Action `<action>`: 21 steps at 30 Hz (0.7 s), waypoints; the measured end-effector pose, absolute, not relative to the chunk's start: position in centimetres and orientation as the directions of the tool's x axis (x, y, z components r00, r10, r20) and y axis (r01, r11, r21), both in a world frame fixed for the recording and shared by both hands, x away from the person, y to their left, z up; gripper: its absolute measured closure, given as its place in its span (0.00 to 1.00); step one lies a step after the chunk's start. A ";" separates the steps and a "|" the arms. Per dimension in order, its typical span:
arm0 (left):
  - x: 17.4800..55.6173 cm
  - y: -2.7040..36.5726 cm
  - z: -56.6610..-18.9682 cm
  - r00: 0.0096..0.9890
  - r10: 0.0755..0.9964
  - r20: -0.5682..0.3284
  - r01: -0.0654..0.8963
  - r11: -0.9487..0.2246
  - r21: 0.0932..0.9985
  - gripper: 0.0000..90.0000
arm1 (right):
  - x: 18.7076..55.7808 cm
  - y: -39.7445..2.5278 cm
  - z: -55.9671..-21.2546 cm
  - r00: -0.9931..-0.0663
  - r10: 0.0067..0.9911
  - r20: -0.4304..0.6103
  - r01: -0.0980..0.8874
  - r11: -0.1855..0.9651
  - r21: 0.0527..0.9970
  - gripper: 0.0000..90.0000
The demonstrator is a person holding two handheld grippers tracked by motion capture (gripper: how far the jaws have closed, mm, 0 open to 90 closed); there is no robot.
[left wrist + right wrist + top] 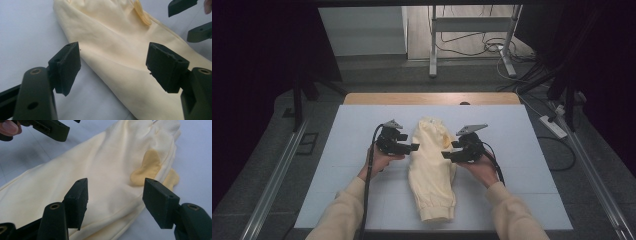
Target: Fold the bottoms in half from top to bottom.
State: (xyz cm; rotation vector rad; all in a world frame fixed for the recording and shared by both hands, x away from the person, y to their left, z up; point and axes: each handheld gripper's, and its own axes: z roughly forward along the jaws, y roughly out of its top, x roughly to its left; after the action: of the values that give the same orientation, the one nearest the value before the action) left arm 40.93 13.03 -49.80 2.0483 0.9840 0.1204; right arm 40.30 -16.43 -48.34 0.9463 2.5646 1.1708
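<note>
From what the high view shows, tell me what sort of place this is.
Probably a lab recording station: a white-covered wooden table bearing one folded pale yellow garment, dark curtains at the sides, and loose cables on the floor behind.

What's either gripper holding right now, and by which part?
Nothing is held. The left gripper and right gripper are both open, one at each side edge of the folded pale yellow garment, which lies flat on the table.
</note>
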 end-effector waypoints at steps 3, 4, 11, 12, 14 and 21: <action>41.8 13.0 -49.8 0.682 0.685 -0.256 0.606 -0.332 0.723 0.30 | 41.2 -16.3 -48.4 -0.787 0.608 0.103 0.479 0.497 0.724 0.41; 42.0 12.9 -49.8 0.681 0.686 -0.256 0.606 -0.333 0.722 0.30 | 41.6 -16.3 -48.4 -0.785 0.610 0.108 0.480 0.489 0.729 0.41; 43.3 12.6 -49.4 0.681 0.687 -0.254 0.608 -0.337 0.719 0.30 | 43.1 -16.0 -48.2 -0.775 0.624 0.102 0.486 0.485 0.727 0.41; 43.4 12.6 -49.4 0.680 0.688 -0.253 0.608 -0.336 0.719 0.30 | 43.3 -16.0 -48.2 -0.772 0.628 0.101 0.488 0.483 0.727 0.41; 43.7 12.6 -49.3 0.678 0.690 -0.253 0.610 -0.336 0.718 0.30 | 43.8 -16.0 -48.3 -0.765 0.635 0.108 0.499 0.478 0.722 0.41; 44.9 12.5 -49.5 0.671 0.699 -0.248 0.618 -0.341 0.709 0.30 | 45.1 -16.1 -48.5 -0.751 0.652 0.105 0.509 0.470 0.721 0.41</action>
State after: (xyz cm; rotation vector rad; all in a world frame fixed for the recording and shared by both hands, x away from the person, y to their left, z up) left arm 44.87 12.49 -49.55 2.0590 1.0147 0.1253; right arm 45.07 -16.10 -48.54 1.0115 2.5307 1.1460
